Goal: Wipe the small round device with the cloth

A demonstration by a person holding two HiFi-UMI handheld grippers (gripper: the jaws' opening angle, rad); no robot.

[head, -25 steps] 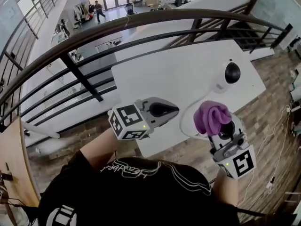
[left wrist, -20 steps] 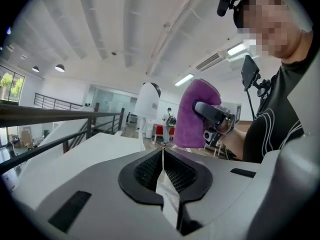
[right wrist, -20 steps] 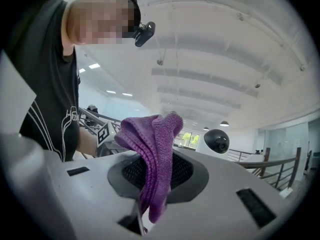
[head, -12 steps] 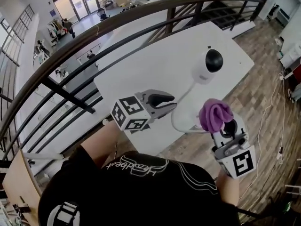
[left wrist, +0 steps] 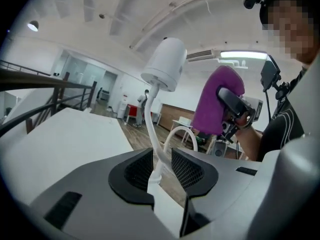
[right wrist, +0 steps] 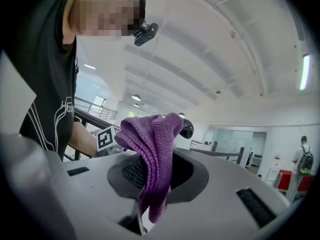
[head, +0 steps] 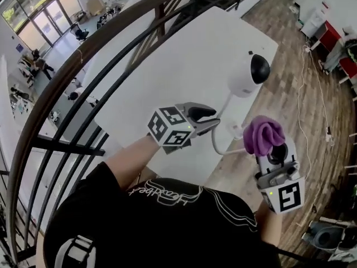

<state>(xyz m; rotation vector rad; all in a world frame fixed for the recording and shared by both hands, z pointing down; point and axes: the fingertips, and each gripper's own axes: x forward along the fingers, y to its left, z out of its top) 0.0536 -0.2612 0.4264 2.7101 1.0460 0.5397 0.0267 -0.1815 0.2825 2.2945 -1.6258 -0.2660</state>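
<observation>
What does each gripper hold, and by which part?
Right gripper: the cloth, by its bunched lower end. Left gripper: nothing gripped; its jaws are opening with the white cable between them.

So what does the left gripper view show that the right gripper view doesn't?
Only the left gripper view: the left gripper with its jaws opening around the device's white stalk, and the white table. Only the right gripper view: the right gripper pinching the purple cloth close up, and the dark lens face of the small round device. Both: the cloth, the device and the dark railing.
</observation>
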